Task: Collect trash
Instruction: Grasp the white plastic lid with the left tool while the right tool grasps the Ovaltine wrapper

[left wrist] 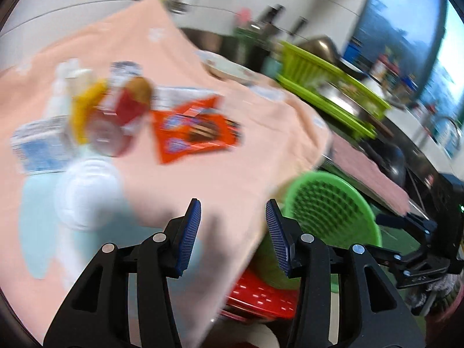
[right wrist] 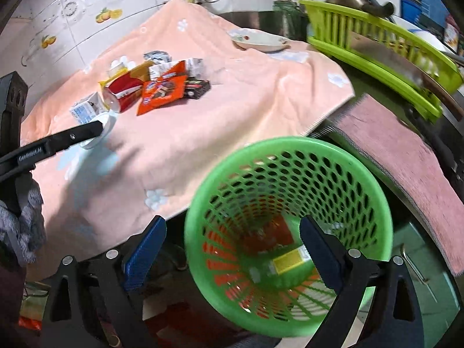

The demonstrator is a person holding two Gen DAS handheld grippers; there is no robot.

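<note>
On the peach towel lies a blurred trash pile: an orange wrapper, a red can, a milk carton and a white lid. My left gripper hovers open above the towel's near edge, with nothing between its pads. The right wrist view shows the same wrapper, can and lid; a finger of the left gripper reaches over the lid. The green mesh basket stands below the table edge holding some trash. My right gripper is open, straddling its near wall without pressing.
A lime dish rack with a pot stands at the back right, and a plate lies at the towel's far edge. A pink cloth drapes the counter on the right. Something red sits under the basket.
</note>
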